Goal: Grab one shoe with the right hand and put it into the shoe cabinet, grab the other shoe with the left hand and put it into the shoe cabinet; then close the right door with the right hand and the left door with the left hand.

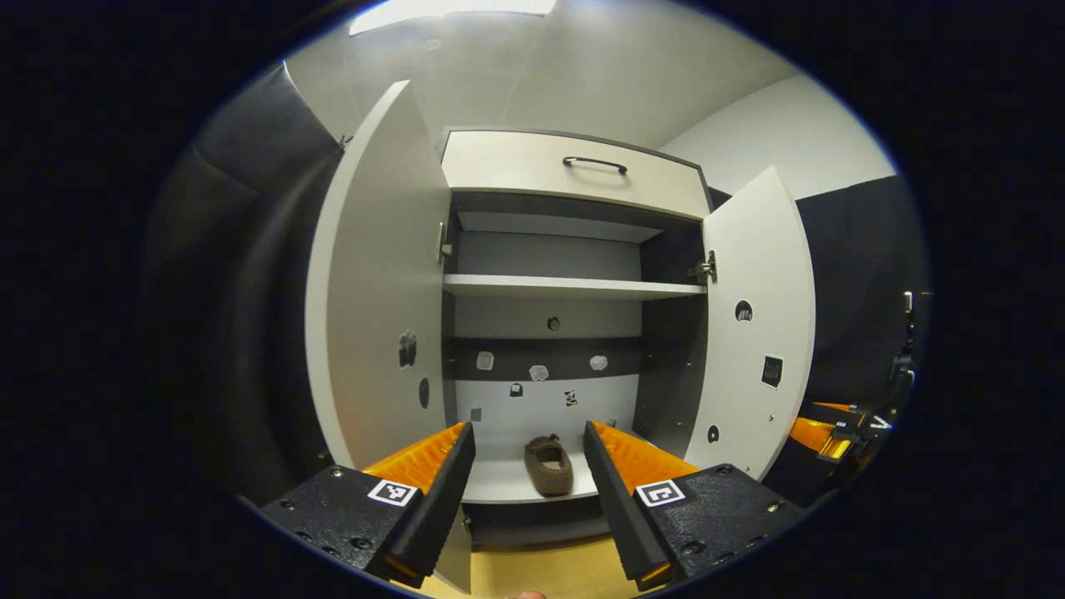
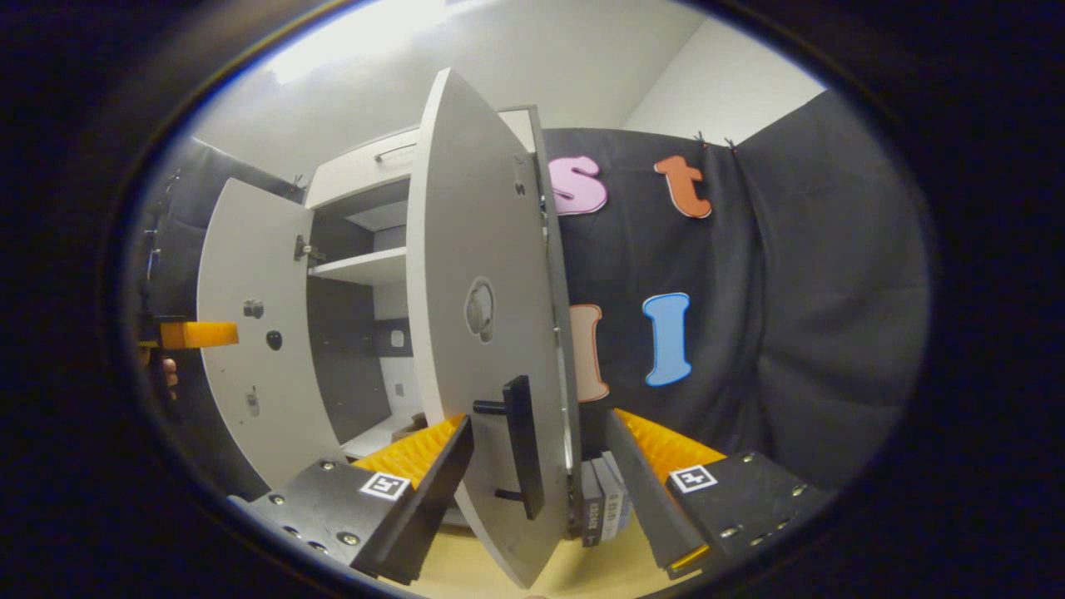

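Observation:
The shoe cabinet stands with both doors swung wide. One brown shoe lies on its bottom shelf, toe toward me. My left gripper is open in front of that shelf, with the shoe framed between its fingers but farther in. The left door and right door flank the opening. In the right gripper view, my right gripper is open at the right door, and the door's black handle sits between its fingers. The fingers do not press on it.
A drawer with a dark handle tops the cabinet. Several small grey boxes stand on the floor behind the right door, by the black cloth wall. The other gripper and a hand show beyond the left door.

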`<state>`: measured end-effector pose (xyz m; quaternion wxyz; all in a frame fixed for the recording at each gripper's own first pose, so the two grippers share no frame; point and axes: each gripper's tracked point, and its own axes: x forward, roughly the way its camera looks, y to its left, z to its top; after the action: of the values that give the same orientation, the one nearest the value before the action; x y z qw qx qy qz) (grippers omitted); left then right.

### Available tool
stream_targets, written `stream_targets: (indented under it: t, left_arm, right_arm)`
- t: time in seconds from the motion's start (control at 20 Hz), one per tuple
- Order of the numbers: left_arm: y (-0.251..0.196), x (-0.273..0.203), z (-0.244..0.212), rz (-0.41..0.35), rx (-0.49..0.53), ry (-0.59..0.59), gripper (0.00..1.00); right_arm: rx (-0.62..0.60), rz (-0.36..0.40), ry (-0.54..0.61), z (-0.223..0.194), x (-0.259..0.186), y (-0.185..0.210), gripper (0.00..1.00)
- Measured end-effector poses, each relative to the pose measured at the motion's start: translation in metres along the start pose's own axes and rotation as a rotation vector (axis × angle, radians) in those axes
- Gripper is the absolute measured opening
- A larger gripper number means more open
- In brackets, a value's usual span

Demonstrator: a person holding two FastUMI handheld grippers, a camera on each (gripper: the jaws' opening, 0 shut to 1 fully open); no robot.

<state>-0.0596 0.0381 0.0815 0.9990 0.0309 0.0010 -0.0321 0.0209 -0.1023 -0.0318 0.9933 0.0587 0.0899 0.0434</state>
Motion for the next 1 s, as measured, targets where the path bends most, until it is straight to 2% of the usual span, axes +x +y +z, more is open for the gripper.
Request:
stream_targets:
  t: [0.05,0.1,0.3,0.4,0.45,0.65,0.7,0.75,0.8,0.85,0.9,0.95,1.0]
  left_arm:
    - [0.006,-0.003,0.002,0.022,0.001,-0.007,0.75]
    - [0.014,-0.006,0.004,0.044,0.0,-0.013,0.8]
    - [0.046,-0.019,0.002,0.138,0.005,-0.012,0.8]
    - [0.054,-0.022,0.001,0.148,-0.024,-0.017,0.8]
    - [0.053,-0.026,0.001,0.143,-0.043,-0.017,0.76]
    - [0.083,-0.041,-0.001,0.22,-0.04,-0.013,0.74]
    - [0.091,-0.047,-0.002,0.242,-0.041,-0.015,0.79]
    - [0.102,-0.051,-0.004,0.267,-0.041,-0.014,0.74]
    - [0.113,-0.054,-0.007,0.29,-0.041,-0.01,0.79]
    - [0.119,-0.056,-0.009,0.308,-0.045,-0.003,0.74]
    - [0.126,-0.058,-0.013,0.319,-0.055,0.005,0.79]
    - [0.132,-0.058,-0.014,0.328,-0.068,0.01,0.75]
    - [0.139,-0.058,-0.015,0.34,-0.078,0.012,0.74]
  right_arm:
    - [0.0,0.017,0.008,-0.002,0.003,0.007,0.98]
    - [0.0,0.033,0.012,-0.002,0.008,0.014,0.98]
    - [0.02,0.124,0.03,-0.004,0.03,0.05,0.98]
    - [0.032,0.181,0.047,-0.01,0.041,0.075,0.98]
    - [0.034,0.203,0.06,-0.013,0.047,0.085,0.98]
    - [0.037,0.261,0.063,-0.017,0.074,0.124,0.98]
    - [0.042,0.274,0.063,-0.02,0.08,0.131,0.98]
    - [0.041,0.28,0.066,-0.02,0.086,0.137,0.98]
    - [0.038,0.286,0.073,-0.023,0.092,0.143,0.98]
    - [0.036,0.29,0.079,-0.026,0.097,0.148,0.98]
    - [0.034,0.293,0.083,-0.028,0.102,0.153,0.98]
    - [0.034,0.292,0.086,-0.029,0.108,0.156,0.98]
    - [0.033,0.285,0.088,-0.03,0.112,0.157,0.98]
